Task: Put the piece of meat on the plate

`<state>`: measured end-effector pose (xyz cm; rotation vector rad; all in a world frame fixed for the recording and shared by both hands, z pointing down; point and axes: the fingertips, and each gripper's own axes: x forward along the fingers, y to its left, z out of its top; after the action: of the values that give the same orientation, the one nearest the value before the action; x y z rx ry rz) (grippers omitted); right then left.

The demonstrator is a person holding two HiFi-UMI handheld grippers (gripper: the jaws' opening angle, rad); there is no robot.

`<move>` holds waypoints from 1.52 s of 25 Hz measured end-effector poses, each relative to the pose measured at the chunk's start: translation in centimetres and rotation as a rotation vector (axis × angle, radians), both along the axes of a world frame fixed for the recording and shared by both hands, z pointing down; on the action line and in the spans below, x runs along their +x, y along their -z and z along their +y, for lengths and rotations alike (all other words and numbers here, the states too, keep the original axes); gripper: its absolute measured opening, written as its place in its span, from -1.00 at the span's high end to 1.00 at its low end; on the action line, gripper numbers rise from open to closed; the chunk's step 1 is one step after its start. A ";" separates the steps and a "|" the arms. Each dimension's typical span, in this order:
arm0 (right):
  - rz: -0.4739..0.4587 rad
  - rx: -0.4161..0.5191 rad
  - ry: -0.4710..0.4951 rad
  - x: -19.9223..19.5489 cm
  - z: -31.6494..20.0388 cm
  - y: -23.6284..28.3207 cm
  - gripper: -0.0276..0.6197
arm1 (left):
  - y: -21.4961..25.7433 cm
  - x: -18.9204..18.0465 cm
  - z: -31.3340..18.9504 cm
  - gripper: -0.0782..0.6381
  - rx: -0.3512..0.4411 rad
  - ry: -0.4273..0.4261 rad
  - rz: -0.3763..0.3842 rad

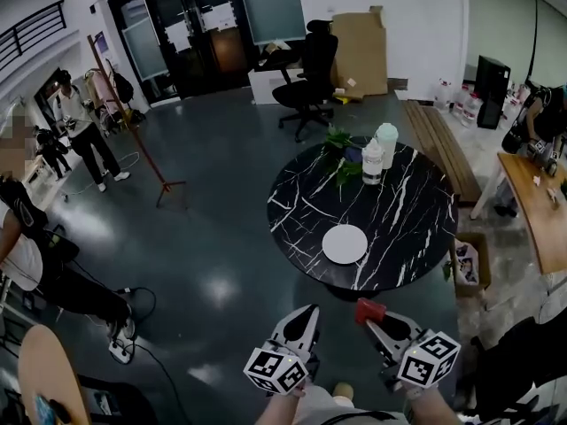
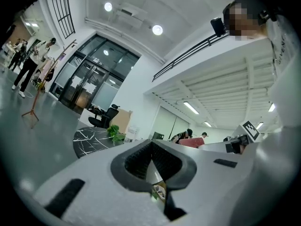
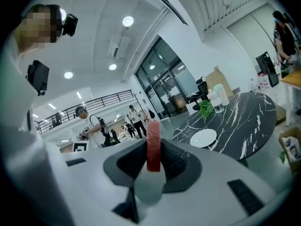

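Right gripper [image 1: 372, 315] clamps meat [image 3: 153, 147] edge-up for carrying; plate [image 1: 344, 243] waits ahead on table [image 1: 407, 211]. Left gripper [image 1: 306, 315]: jaws together, empty, spare.

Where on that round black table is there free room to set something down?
The plate is empty. The table is bare right of the plate out to the rim, and between the plate and the bottles. The far edge is crowded: two bottles and a plant stand close together.
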<state>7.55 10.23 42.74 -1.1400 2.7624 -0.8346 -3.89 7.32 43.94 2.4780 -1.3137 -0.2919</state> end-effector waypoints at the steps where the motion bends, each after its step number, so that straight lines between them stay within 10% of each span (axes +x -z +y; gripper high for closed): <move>1: 0.000 -0.006 0.001 0.0 -0.3 -0.2 0.64 | -0.2 0.1 -0.2 0.76 -0.006 -0.001 -0.002; 22: 0.063 -0.172 -0.026 -0.6 -17.7 -7.1 0.64 | -6.1 1.4 -19.1 0.76 -0.076 -0.082 -0.053; 38: 0.124 -0.564 0.024 -3.2 -28.2 -18.3 0.64 | -12.4 -0.1 -28.5 0.76 -0.171 -0.105 -0.087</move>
<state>4.39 -17.96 61.07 -1.2571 2.7125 -1.6707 -3.97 -21.15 56.33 2.4273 -1.1828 -0.0448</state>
